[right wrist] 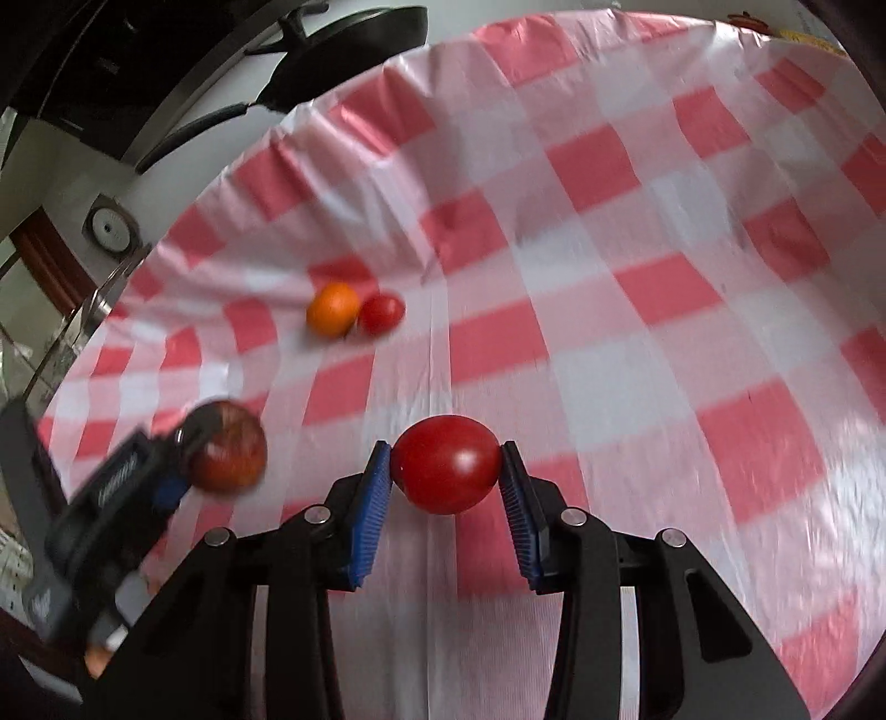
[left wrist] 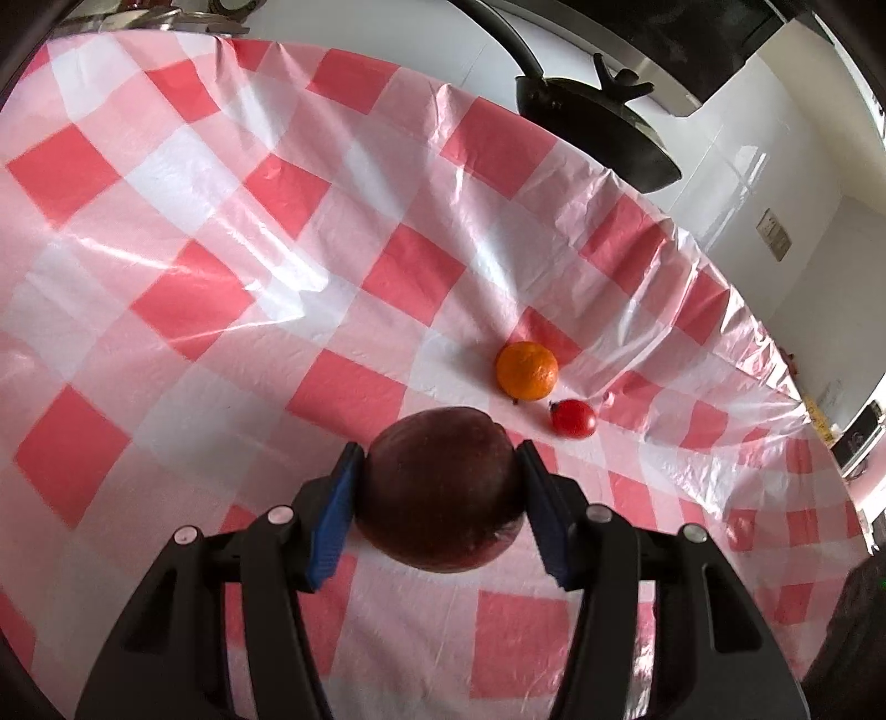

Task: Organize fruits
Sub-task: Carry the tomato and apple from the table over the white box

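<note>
My left gripper (left wrist: 440, 459) is shut on a dark red apple (left wrist: 440, 487) and holds it above the checked cloth. Ahead of it lie an orange (left wrist: 526, 371) and a small red tomato (left wrist: 574, 418), side by side. My right gripper (right wrist: 446, 462) is shut on a larger red tomato (right wrist: 446, 464). In the right wrist view the left gripper (right wrist: 166, 471) with the apple (right wrist: 230, 454) shows at the lower left, and the orange (right wrist: 332, 309) and small tomato (right wrist: 381, 314) lie touching farther back.
The table is covered with a red-and-white checked plastic cloth (left wrist: 221, 277). A black pan (left wrist: 598, 127) hangs past the table's far edge, also in the right wrist view (right wrist: 343, 50). The table edge (left wrist: 720, 277) runs close behind the fruits.
</note>
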Demonstrator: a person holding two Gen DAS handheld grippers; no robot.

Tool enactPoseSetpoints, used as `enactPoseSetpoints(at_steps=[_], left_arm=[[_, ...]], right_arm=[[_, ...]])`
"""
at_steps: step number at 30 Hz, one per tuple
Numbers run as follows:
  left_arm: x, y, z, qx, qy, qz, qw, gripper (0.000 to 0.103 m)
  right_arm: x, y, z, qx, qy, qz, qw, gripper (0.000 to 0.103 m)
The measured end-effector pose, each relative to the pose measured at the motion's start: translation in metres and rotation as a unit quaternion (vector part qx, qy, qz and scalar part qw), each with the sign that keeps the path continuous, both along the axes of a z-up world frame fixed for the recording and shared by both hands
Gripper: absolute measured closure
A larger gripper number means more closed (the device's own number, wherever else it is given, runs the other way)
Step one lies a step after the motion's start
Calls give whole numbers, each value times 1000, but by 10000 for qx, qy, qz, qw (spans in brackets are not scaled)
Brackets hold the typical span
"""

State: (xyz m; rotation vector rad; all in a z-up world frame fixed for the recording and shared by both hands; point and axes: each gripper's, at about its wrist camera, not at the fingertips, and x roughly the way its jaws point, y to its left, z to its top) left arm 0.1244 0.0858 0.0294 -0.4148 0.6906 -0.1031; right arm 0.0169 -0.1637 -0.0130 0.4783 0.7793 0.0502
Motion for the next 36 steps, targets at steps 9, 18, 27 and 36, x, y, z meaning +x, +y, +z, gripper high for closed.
enactPoseSetpoints(at_steps=[9,18,27,36], left_arm=[[-99,4,12,390,97,66,9992,47],[-199,29,17,547,-54,249,9982,47],[-292,61,10,552,-87,349,9978,47],[-346,93,27,453,-344,490,9972,47]], right_arm=[[-48,20,4,64,-122,570,9983,64],[-92,52,8,-158,-251,1191,9924,63],[-144,93,9,-545,-413,1839,9806,63],[-209,153,23,-1064,-772,2709,9536,63]])
